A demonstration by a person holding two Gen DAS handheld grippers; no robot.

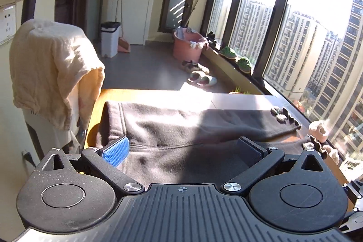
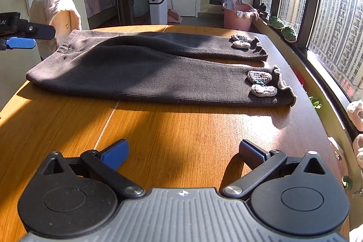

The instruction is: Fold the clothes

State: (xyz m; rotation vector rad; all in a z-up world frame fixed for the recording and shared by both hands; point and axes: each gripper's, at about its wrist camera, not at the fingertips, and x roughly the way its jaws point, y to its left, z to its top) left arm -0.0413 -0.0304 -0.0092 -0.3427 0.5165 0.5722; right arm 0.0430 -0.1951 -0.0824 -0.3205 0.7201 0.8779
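Left hand-held gripper (image 2: 20,42) (marked "AI") hovers beside trousers (image 2: 145,74).

Near part of dark trousers (image 1: 181,140) hidden behind left gripper (image 1: 183,149) housing in left wrist view. Left gripper (image 2: 20,42) cut off by left edge in right wrist view; spread of fingers not determinable there. Cuff ornaments (image 2: 261,83) too small to identify.
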